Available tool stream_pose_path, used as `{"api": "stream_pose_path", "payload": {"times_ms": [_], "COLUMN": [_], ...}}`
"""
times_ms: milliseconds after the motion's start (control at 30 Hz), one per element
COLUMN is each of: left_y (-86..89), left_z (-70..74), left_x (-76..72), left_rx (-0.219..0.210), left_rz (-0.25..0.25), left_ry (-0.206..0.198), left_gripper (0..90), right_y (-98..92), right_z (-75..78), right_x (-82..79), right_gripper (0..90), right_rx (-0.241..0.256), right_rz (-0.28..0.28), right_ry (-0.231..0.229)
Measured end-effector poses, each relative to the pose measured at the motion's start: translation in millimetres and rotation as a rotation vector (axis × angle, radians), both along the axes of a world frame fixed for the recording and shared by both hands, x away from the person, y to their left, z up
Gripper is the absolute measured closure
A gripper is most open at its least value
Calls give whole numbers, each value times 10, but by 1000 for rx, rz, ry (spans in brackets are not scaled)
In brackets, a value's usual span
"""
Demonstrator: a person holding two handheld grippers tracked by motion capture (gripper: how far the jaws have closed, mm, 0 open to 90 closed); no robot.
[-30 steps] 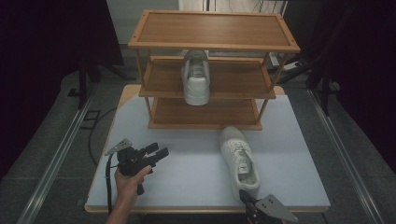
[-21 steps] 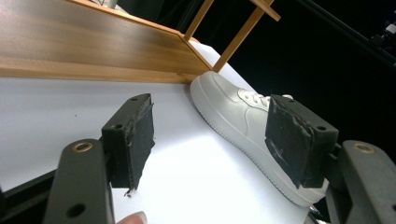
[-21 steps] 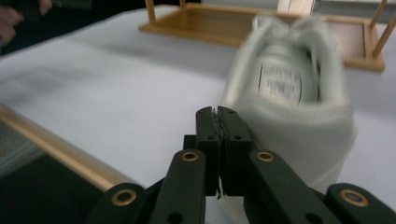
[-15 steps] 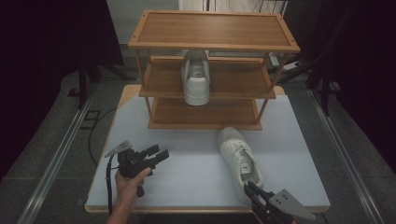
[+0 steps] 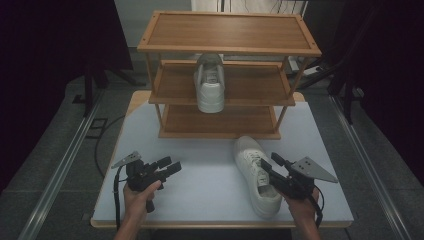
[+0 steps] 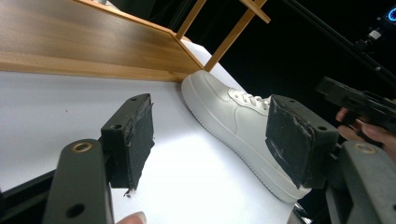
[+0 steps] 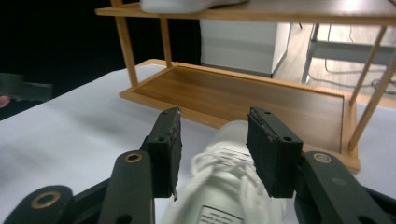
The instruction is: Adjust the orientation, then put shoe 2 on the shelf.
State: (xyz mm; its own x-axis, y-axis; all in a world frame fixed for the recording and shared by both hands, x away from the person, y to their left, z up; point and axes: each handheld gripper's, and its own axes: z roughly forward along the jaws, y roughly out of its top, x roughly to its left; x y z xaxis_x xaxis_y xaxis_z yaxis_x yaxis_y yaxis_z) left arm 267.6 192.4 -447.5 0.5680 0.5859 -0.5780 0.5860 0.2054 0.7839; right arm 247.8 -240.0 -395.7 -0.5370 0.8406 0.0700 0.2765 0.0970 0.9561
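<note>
A white sneaker (image 5: 252, 165) lies on the white table (image 5: 200, 190), toe toward the wooden rack (image 5: 227, 47). A second white sneaker (image 5: 210, 82) stands on the rack's middle shelf. My right gripper (image 5: 270, 161) is open and hovers over the heel end of the table sneaker. In the right gripper view its jaws (image 7: 218, 149) straddle the laces and tongue (image 7: 224, 186) without touching. My left gripper (image 5: 169, 166) is open over the table's left front, pointing right at the sneaker (image 6: 233, 119), with nothing between its pads (image 6: 135, 135).
The rack's bottom shelf (image 7: 243, 98) lies bare just beyond the sneaker's toe, and its top shelf (image 5: 230, 30) is bare too. Bare tabletop (image 5: 205, 165) separates the two grippers. The right hand and gripper (image 6: 359, 105) appear at the far right of the left gripper view.
My right gripper has come forward from the table's front edge to above the sneaker's heel end. The left gripper and both sneakers have stayed put.
</note>
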Motion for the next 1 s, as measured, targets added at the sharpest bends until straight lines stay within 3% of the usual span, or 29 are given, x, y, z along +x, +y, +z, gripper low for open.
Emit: {"api": "stream_pose_path", "payload": {"times_ms": [267,433,667,1000], "left_y": [-32,-55,-42,-61], "left_z": [-57,-87,-128,-133], "left_x": [-2,2,10,17], "left_rx": [-16,-12,-19,-26], "left_rz": [-19,-32,-36,-49], "left_ry": [28,36,65,70], "left_gripper": [313,311,307,303], "right_y": [-122,-143,-123,-85], "right_z": [-147,-235,-339,-454], "right_x": [64,68,183,349], "right_gripper": [494,477,462,459], "right_rx": [8,-17,-55,-91], "right_rz": [-21,-11,-22,-12], "right_ry": [39,71,110,156]}}
